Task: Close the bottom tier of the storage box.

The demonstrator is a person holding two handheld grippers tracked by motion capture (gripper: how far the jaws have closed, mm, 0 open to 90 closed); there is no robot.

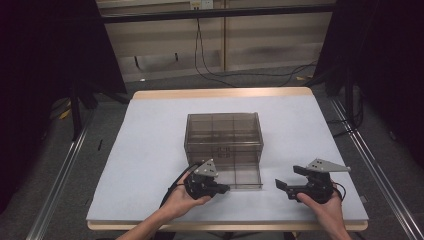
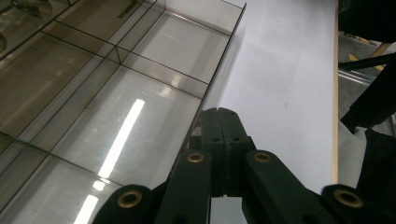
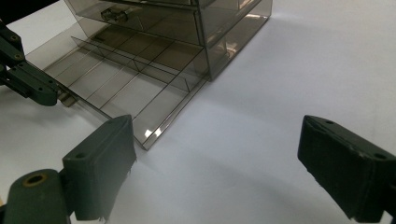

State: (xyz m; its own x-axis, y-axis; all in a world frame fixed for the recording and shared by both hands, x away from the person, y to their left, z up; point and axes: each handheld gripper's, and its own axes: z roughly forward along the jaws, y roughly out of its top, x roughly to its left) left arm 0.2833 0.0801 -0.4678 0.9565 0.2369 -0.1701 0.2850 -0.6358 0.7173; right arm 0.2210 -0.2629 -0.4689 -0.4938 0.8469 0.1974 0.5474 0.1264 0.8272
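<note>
A smoky clear cabinet [image 1: 223, 132] with small drawers stands mid-table. Its bottom drawer [image 1: 240, 176] is pulled out toward me, and its dividers show in the left gripper view [image 2: 116, 107] and the right gripper view [image 3: 135, 88]. My left gripper [image 1: 223, 189] sits at the drawer's front left corner. Its jaws are shut [image 2: 222, 114] on the small handle [image 3: 67, 99], which they mostly hide. My right gripper [image 1: 288, 177] rests open on the table to the right of the drawer, with nothing between its fingers [image 3: 215, 135].
The white table [image 1: 150, 150] has bare surface on both sides of the cabinet and in front of the right gripper. Its front edge lies just below both hands. Cables trail on the floor beyond the far edge.
</note>
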